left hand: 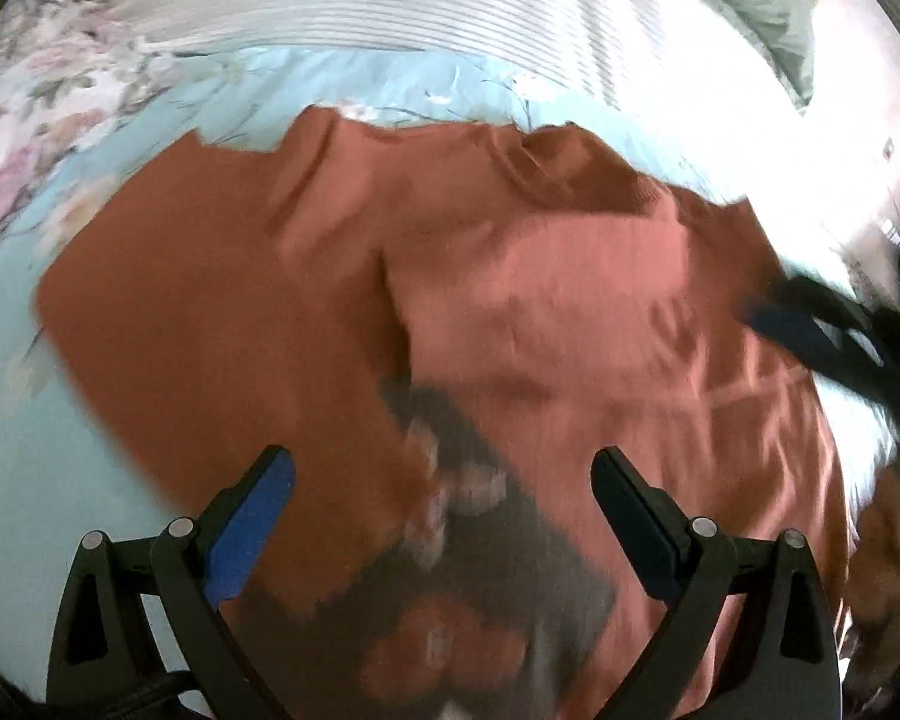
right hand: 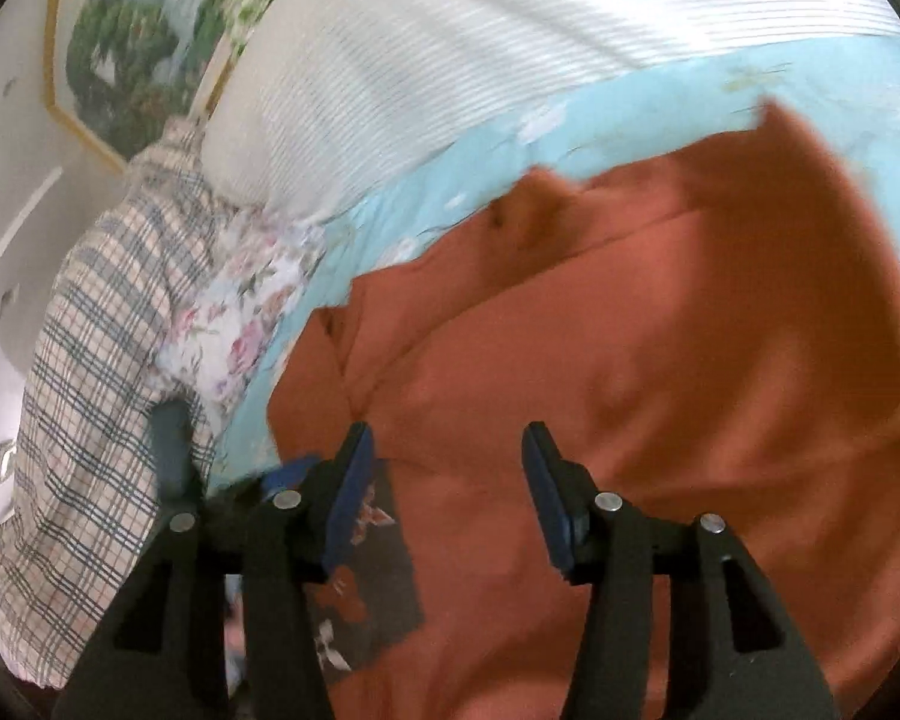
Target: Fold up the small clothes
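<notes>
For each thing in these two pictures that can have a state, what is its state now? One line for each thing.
Rust-orange cotton T-shirt: lying on the bed, one side folded over, wrinkled, not gripped.
Left gripper: open, nothing between its fingers, above the shirt.
Right gripper: open, nothing between its fingers, above the shirt.
Light blue floral bedsheet: spread under the shirt.
Checked beige cloth: crumpled at the bed's edge.
White striped pillow: lying beyond the shirt.

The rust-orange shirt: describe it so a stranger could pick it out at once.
Start at the bed with the light blue floral sheet. Spread across its middle lies the rust-orange shirt, with a dark printed patch on its front. It is the only plain orange cloth there; the checked fabric and the white striped bedding are pale and patterned.
</notes>
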Available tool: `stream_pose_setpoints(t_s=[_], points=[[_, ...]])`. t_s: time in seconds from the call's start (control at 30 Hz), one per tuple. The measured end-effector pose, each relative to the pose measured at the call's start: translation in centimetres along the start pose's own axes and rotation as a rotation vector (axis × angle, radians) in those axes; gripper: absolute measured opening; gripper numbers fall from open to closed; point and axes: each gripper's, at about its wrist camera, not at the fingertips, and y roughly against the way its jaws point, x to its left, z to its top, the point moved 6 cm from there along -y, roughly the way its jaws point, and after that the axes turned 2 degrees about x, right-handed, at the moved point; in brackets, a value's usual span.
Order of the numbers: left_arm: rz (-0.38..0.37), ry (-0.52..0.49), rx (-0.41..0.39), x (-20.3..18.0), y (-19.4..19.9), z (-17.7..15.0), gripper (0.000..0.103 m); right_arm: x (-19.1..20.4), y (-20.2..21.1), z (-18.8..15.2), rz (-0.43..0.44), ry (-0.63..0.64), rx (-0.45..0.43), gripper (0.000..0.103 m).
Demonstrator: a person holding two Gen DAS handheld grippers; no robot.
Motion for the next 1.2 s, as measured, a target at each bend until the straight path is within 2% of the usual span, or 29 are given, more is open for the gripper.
stream_pose_setpoints(t_s=[0.17, 0.23, 0.3, 0.37, 0.4, 0.47, 0.53, 0.6, 0.67, 0.73, 0.8, 0.87, 1.07, 1.1, 1.13, 1.17, 1.2], points=[[-0.004, 0.061, 0.103, 0.9, -5.4, 3.5, 0.095, -3.5, 4.7, -0.9, -0.066, -0.045, -0.066, 0.059], [-0.004, 0.064, 0.098, 0.9, -6.2, 4.1, 0.092, -4.8, 5.7, -0.6, -0.089, -0.066, -0.086, 0.059], [-0.031, 0.033, 0.078, 0.1, -6.4, 4.4, 0.061, -6.0, 6.3, -0.2, -0.102, -0.073, -0.097, 0.059], [-0.045, 0.009, 0.082, -0.8, -6.6, 4.6, 0.011, -7.0, 6.8, 0.4, -0.121, -0.085, -0.106, 0.059], [-0.027, -0.012, 0.064, -1.3, -6.4, 4.7, 0.004, -7.5, 7.1, 0.7, -0.131, -0.085, -0.112, 0.059], [-0.019, -0.013, 0.017, -1.3, -5.1, 5.1, 0.003, -8.7, 7.6, 1.3, -0.169, -0.074, -0.121, 0.059], [-0.002, 0.002, -0.067, -0.2, -2.8, 5.5, 0.003, -10.2, 7.7, 2.4, -0.205, -0.071, -0.121, 0.059], [0.04, 0.011, -0.094, 0.9, -2.1, 5.5, 0.003, -11.4, 7.3, 3.5, -0.224, -0.071, -0.115, 0.059], [0.066, 0.031, -0.093, 2.6, -2.1, 5.5, 0.003, -12.5, 6.3, 4.6, -0.248, -0.065, -0.103, 0.059], [0.062, 0.067, -0.086, 4.0, -2.1, 5.5, 0.003, -13.4, 4.8, 5.8, -0.268, -0.051, -0.076, 0.059], [0.043, 0.082, -0.088, 4.1, -1.9, 5.6, 0.003, -14.5, 3.1, 7.0, -0.29, -0.037, -0.053, 0.059], [0.055, 0.082, -0.093, 4.0, -1.7, 5.5, 0.003, -15.8, 1.3, 8.0, -0.313, -0.037, -0.022, 0.059], [0.039, 0.106, -0.101, 4.0, -1.7, 4.7, 0.003, -18.6, -2.8, 9.2, -0.313, -0.055, 0.055, 0.059], [0.044, 0.096, -0.1, 4.0, -1.8, 4.6, 0.003, -18.8, -3.3, 9.2, -0.295, -0.054, 0.065, 0.055], [0.051, 0.085, -0.095, 3.9, -1.9, 4.4, 0.003, -18.7, -3.5, 9.2, -0.278, -0.055, 0.074, 0.025], [0.058, 0.079, -0.091, 3.8, -2.0, 4.3, 0.003, -18.7, -3.5, 9.0, -0.253, -0.081, 0.086, 0.011], [0.063, 0.075, -0.084, 3.8, -2.3, 4.3, 0.003, -18.6, -2.9, 9.1, -0.244, -0.091, 0.063, 0.011]])
